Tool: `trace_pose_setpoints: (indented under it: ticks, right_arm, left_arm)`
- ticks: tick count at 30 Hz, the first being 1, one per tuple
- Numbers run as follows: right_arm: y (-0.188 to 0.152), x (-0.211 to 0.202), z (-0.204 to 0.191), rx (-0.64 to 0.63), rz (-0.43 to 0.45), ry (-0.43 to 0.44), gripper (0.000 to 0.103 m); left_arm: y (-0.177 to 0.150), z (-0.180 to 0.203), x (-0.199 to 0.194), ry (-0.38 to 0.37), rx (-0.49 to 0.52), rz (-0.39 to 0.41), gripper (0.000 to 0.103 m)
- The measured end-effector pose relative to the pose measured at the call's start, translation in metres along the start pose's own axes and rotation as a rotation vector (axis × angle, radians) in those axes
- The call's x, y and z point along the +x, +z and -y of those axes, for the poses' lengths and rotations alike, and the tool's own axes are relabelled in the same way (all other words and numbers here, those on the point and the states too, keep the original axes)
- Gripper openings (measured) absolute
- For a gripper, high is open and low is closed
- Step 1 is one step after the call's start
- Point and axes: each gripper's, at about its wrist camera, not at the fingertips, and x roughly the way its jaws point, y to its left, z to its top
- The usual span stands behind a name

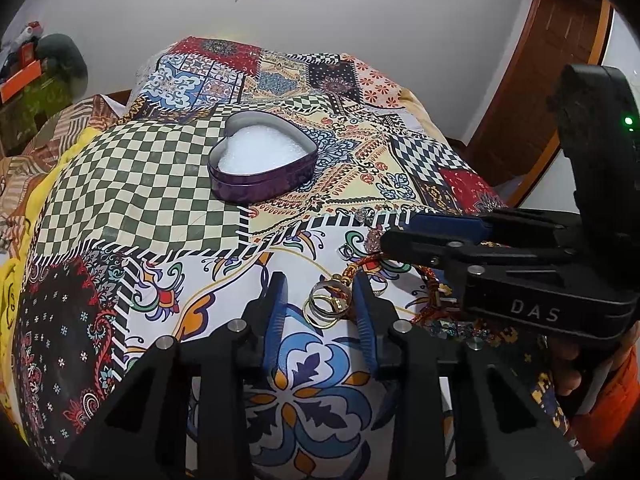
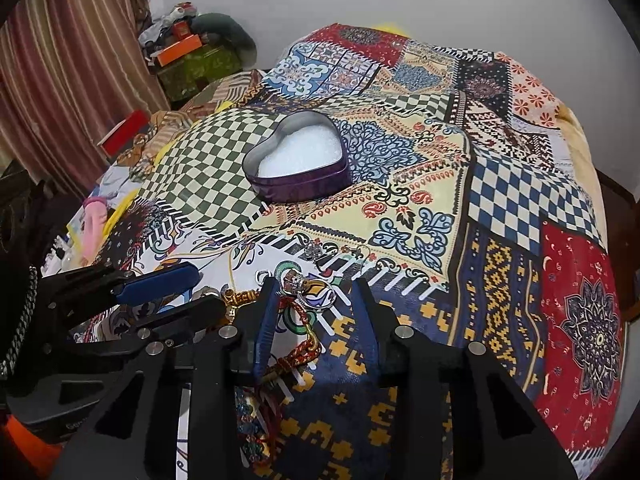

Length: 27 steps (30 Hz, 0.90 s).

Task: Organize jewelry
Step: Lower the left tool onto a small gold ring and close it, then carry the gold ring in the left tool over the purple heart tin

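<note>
The heart-shaped tin (image 1: 262, 160) sits open on the bed, well apart from the jewelry, and its white padded lining shows nothing on it, so by this judgement no piece has been put away and the sorting is at its very start. All the jewelry lies in a loose cluster on the patchwork bedspread (image 1: 140, 184) near the front edge: a group of gold and silver rings (image 1: 326, 304) joined on a clasp, a red and gold braided cord (image 1: 360, 266) trailing off to the right, a small sparkly charm (image 2: 295, 281) on a silver ring, and a little clear-stone piece (image 2: 312, 249) further out toward the tin. The left gripper (image 1: 322, 304) hovers low over the rings with its jaws spread wide on either side of them, holding nothing. The right gripper (image 2: 316, 300) is likewise wide open and empty, its jaws straddling the charm and the near end of the braided cord, whose left strand lies just beside the left blue pad. The two grippers are close together, one crossing the other's view. What is left is nearly everything: each piece has to be picked up and carried over to the tin. The cord looks tangled with the rings, which may drag neighbours along.
</note>
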Motion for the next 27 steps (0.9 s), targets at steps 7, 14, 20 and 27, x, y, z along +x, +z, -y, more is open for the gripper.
trace_pose_setpoints:
  ticks: [7,14,20,27]
  right_arm:
    - [0.001,0.009,0.000,-0.007,-0.027,0.007,0.028]
    - [0.001,0.009,-0.001,-0.015,-0.025,0.002,0.018]
    - [0.000,0.004,0.002,0.000,-0.008,-0.013,0.017]
    - [0.002,-0.012,0.005,0.028,0.027,-0.043,0.001]
  left_arm:
    - [-0.001,0.000,-0.001,-0.005,0.007,0.013,0.021]
    - [0.001,0.002,-0.007,-0.001,0.006,0.032,0.021]
    - [0.004,0.002,-0.022,0.010,0.000,0.072,0.021]
    - [0.009,-0.001,-0.042,0.020,-0.014,0.114,0.021]
